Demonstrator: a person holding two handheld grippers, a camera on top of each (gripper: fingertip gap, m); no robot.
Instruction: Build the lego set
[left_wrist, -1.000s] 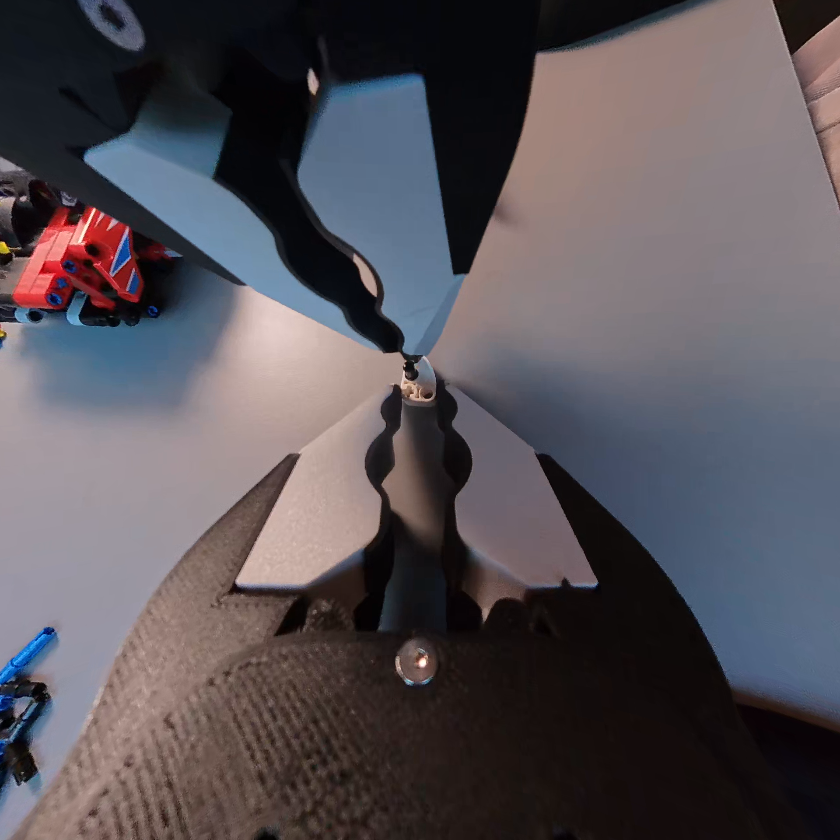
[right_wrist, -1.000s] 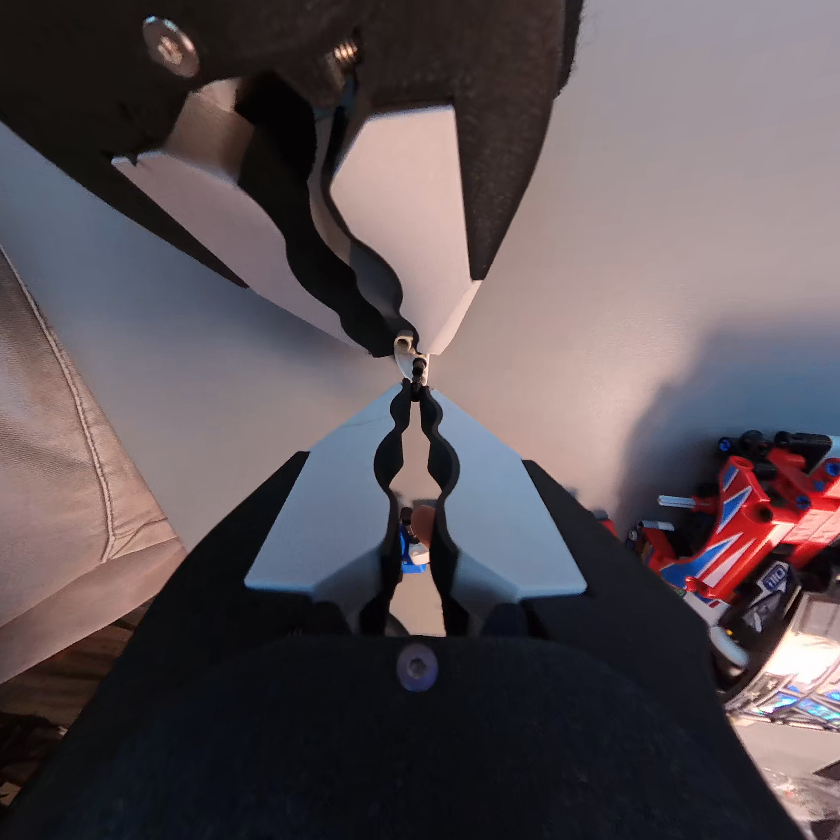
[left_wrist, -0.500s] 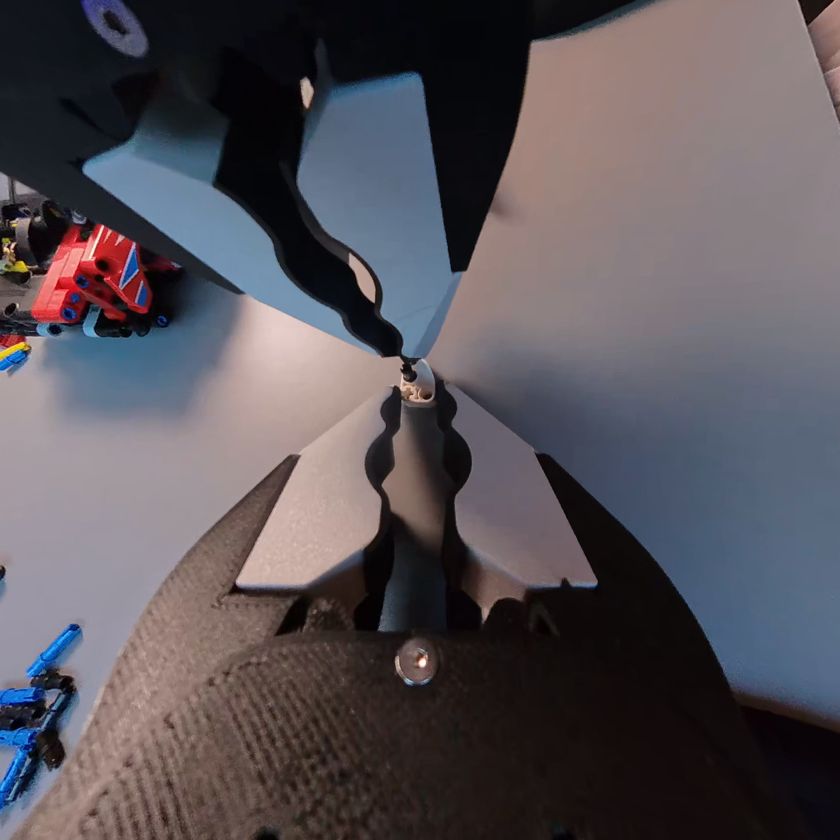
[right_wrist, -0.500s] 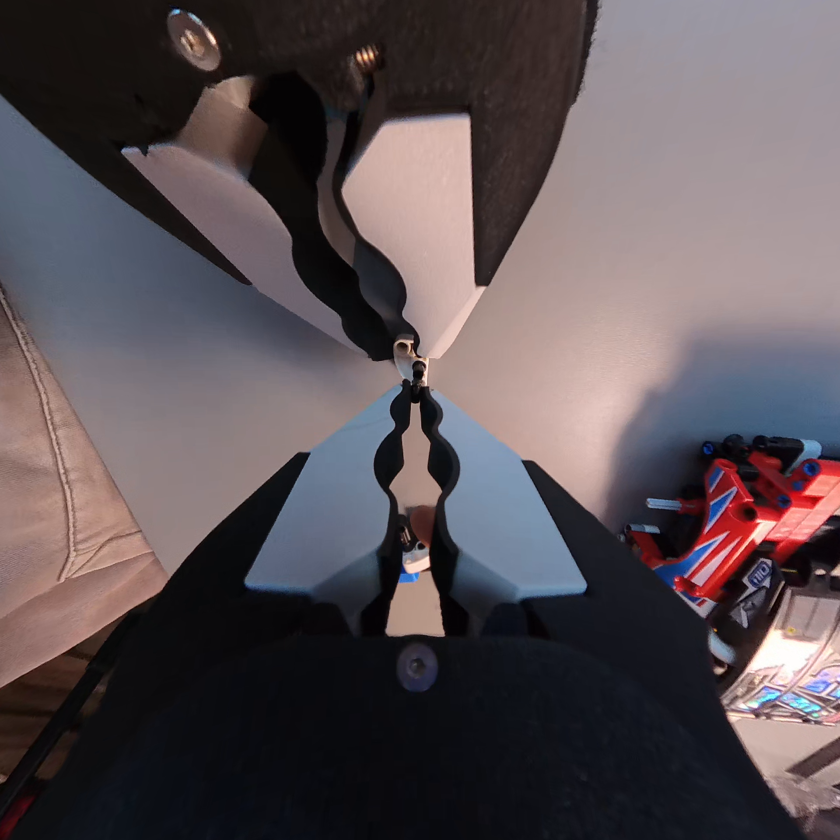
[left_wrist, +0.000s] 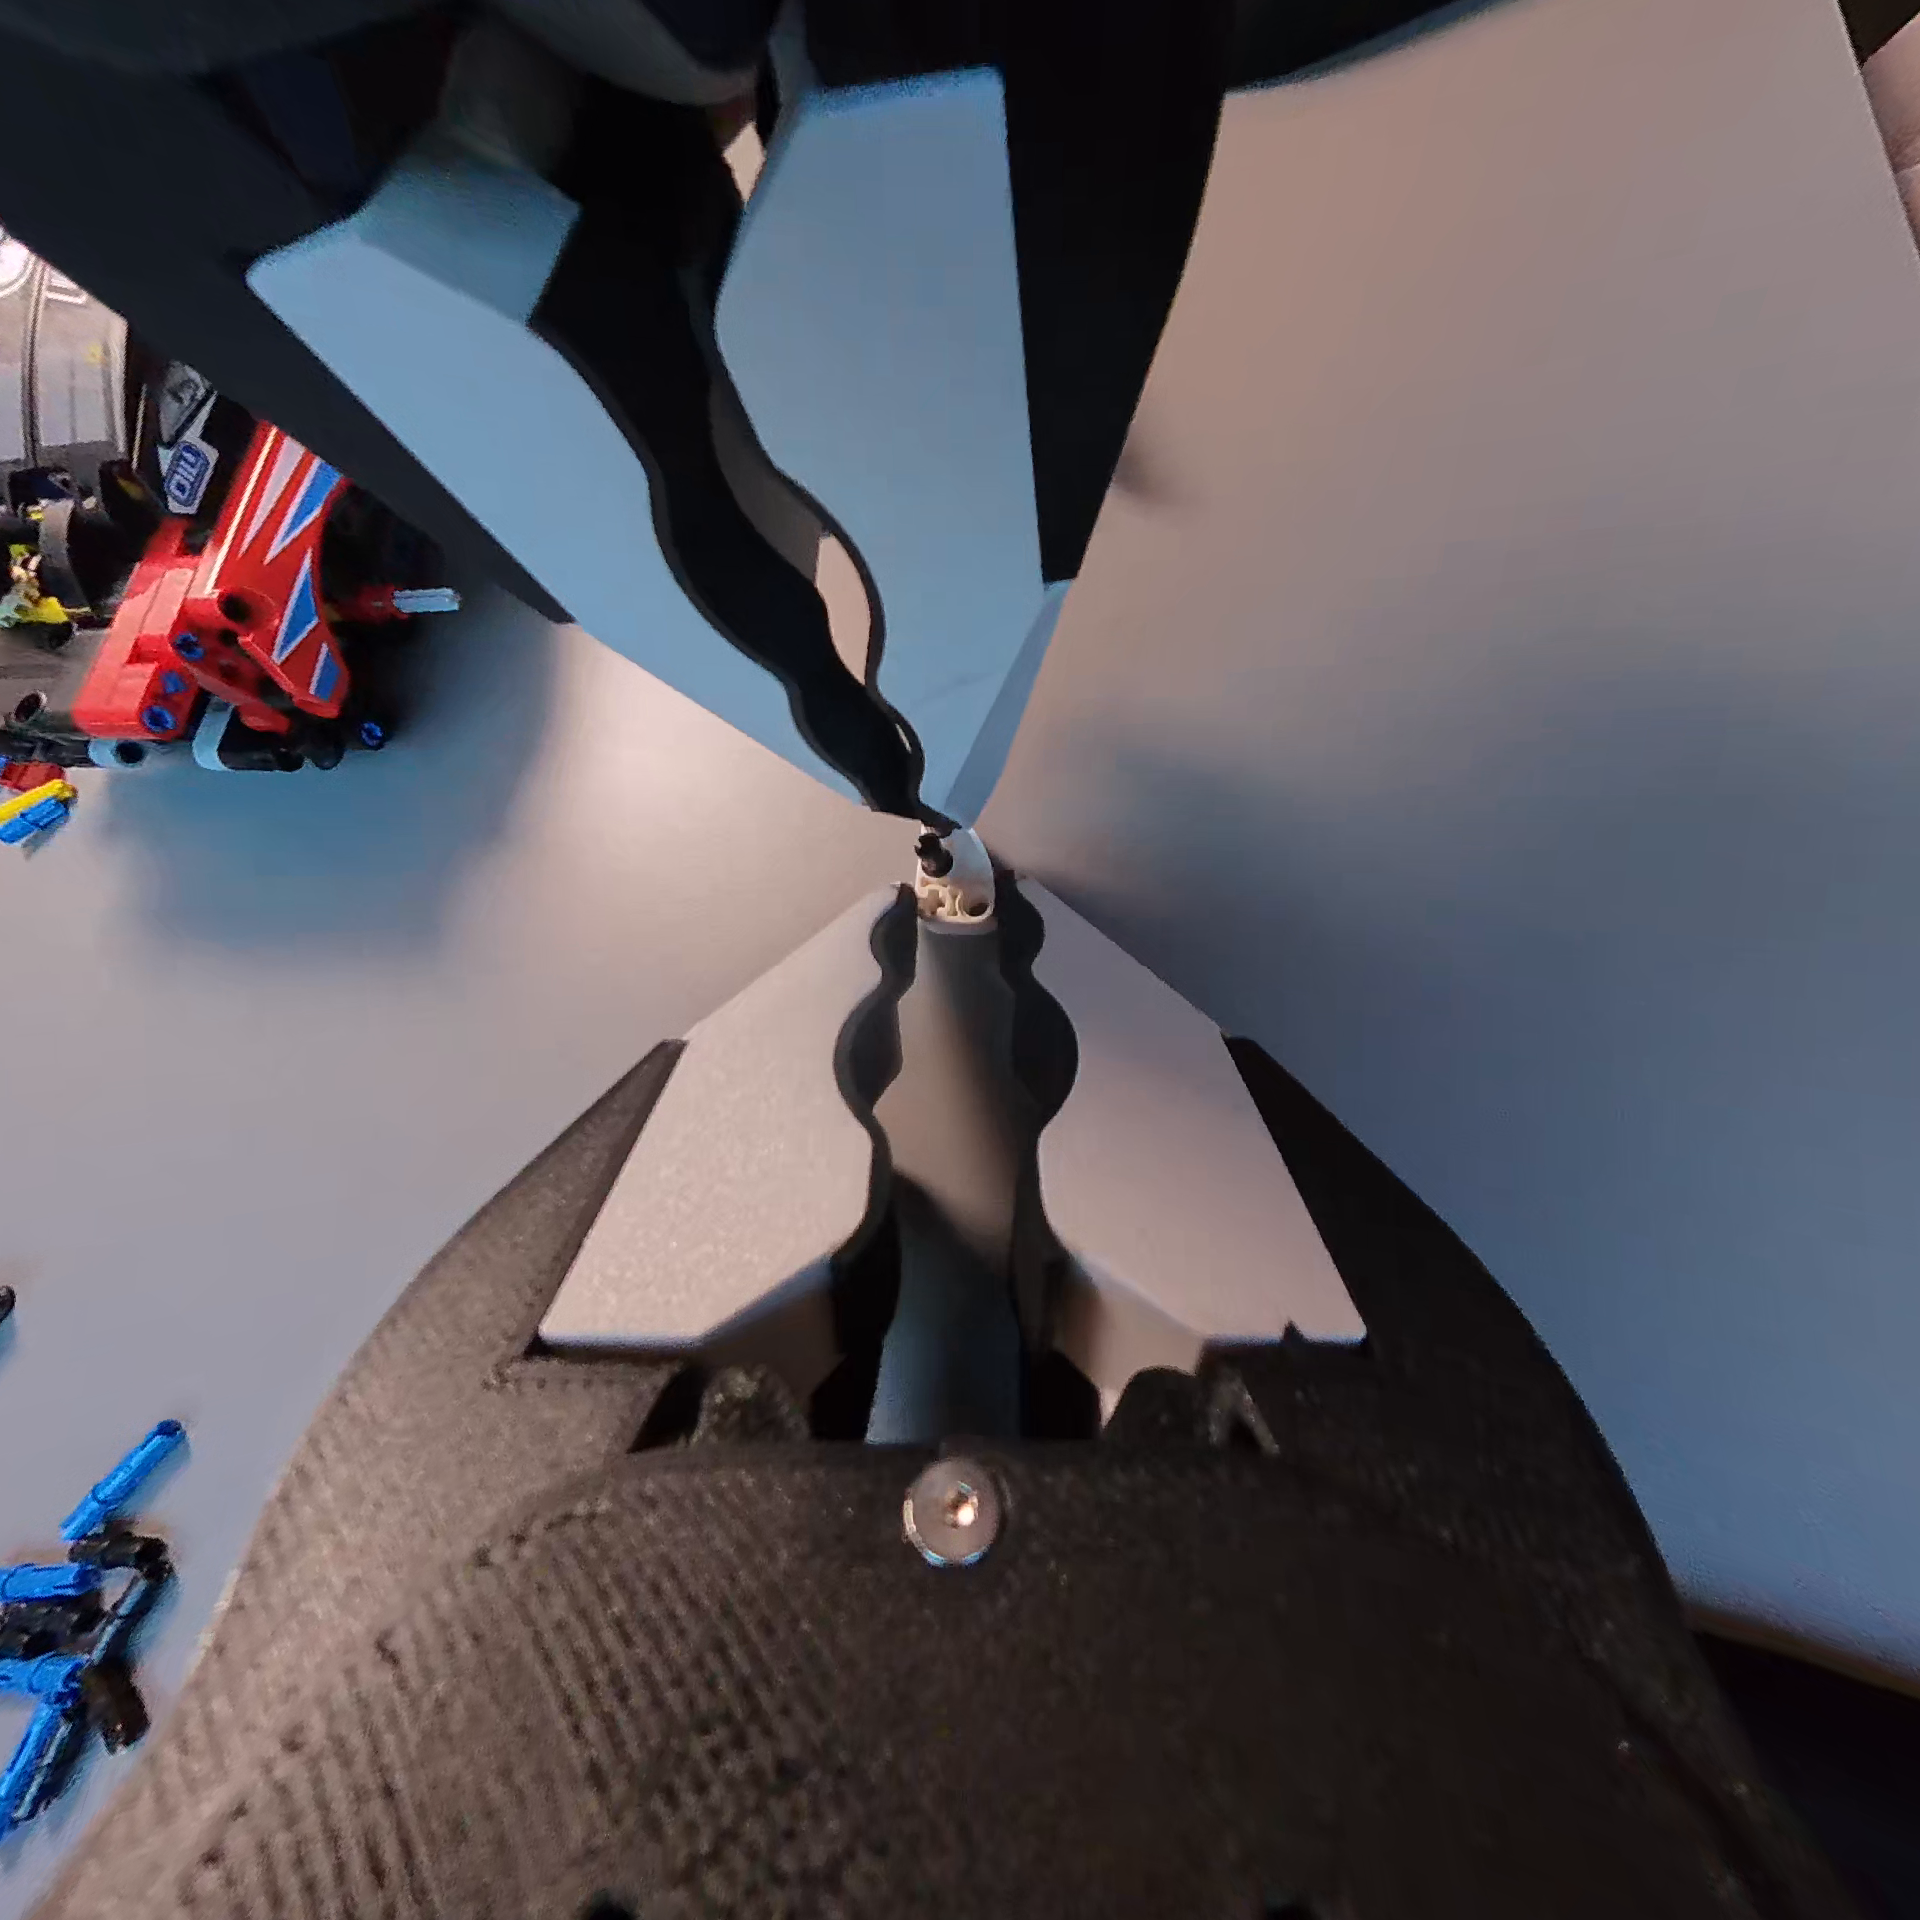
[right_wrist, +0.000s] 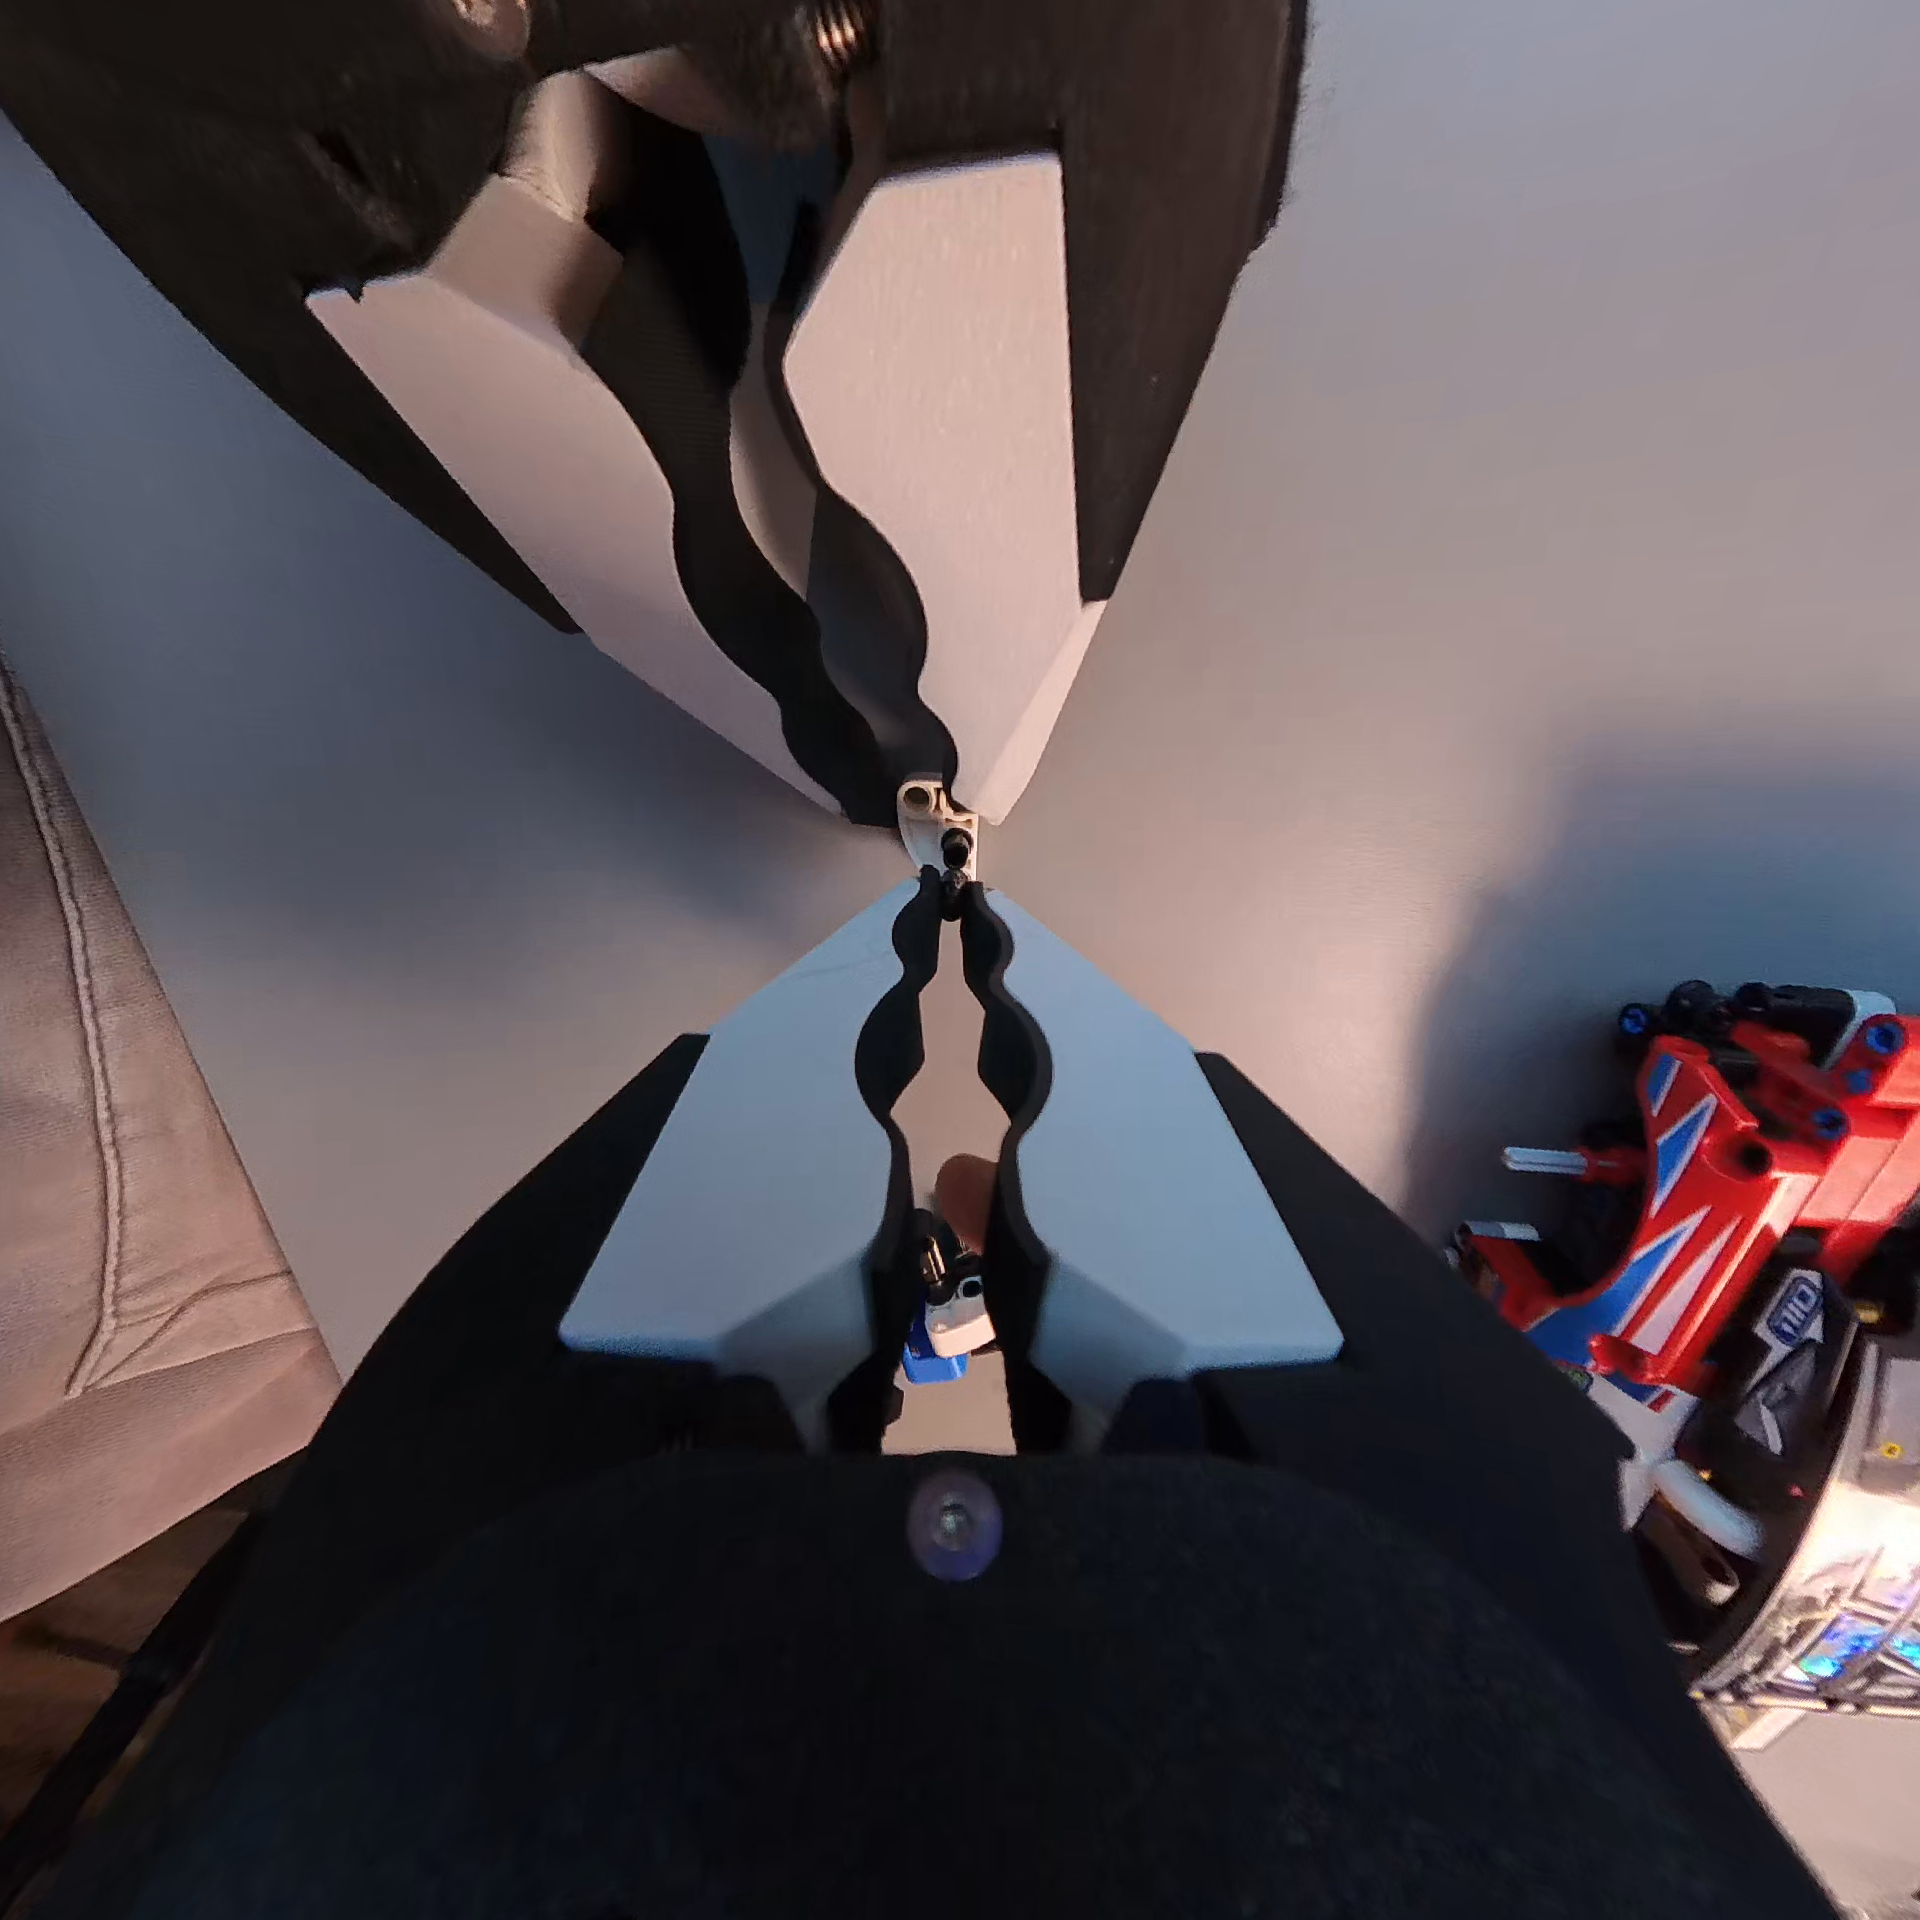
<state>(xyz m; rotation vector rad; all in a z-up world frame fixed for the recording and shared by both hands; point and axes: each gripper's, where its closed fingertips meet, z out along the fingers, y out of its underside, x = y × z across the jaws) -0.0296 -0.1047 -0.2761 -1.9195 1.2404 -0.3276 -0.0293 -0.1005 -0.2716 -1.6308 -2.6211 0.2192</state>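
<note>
The left gripper (left_wrist: 954, 902) still pinches the small white piece (left_wrist: 958, 885); the right gripper (right_wrist: 951, 885) stays clamped on a black pin (right_wrist: 953, 850), which now sits deeper in the piece's hole. The red car (right_wrist: 1756, 1174) waits on the table (left_wrist: 1455, 727), so the joining looks nearly finished.

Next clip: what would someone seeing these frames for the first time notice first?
Dead centre, the two hand-held grippers meet tip to tip: the left hand-held gripper pinches a small white lego piece, and the right hand-held gripper holds a tiny black pin at its hole. Next comes the red, blue and white lego car, at the right edge of the right wrist view.
</note>
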